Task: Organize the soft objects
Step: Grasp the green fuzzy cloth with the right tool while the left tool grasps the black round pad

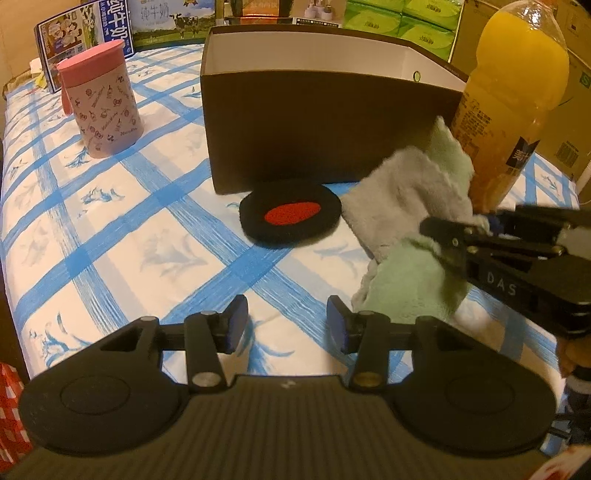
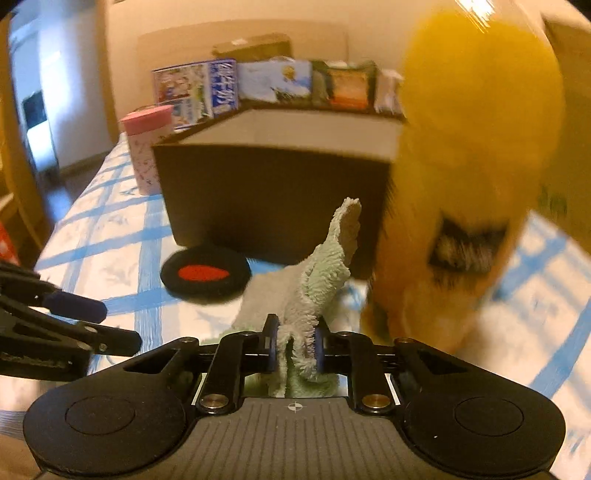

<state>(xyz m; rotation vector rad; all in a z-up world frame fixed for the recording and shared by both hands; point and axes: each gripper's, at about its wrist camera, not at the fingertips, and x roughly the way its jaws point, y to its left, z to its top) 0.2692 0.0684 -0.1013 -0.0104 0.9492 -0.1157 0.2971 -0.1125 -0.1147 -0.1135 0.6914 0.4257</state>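
Table (image 1: 110,236) under a white cloth crossed by broad blue stripes and sprinkled with small pale blue bird or leaf motifs, lit in warm, dim indoor light. Near the middle, standing open-topped, a dark brown cardboard box (image 1: 317,129) with a white inside. Just in front of its base, lying flat on the cloth, a round black pad with a red oval centre (image 1: 290,218). To the left and well apart from the box, a pink lidded tumbler (image 1: 101,107) printed with small cartoon figures. Along the far edge, a row of printed cartons (image 1: 92,33) with blue and cow pictures, then green tissue packs (image 1: 402,18); beyond them on the right, plain cardboard boxes (image 1: 561,110). In the right wrist view, pale walls and a light doorway at far left, all blurred.

Beside the box's right corner, upright, a plastic bottle of orange juice (image 1: 517,92), large and smeared by motion in the right wrist view. Against its foot, bunched on the cloth, a soft green-and-grey fleece cloth (image 1: 406,206), one corner sticking up.

Right gripper (image 2: 294,349) clamped on a fold of that fleece cloth, blue pads pressed into the pile on both sides, a tuft rising between them. Left gripper (image 1: 288,325) low over bare tablecloth just left of the fleece, jaws apart, nothing between the blue pads.
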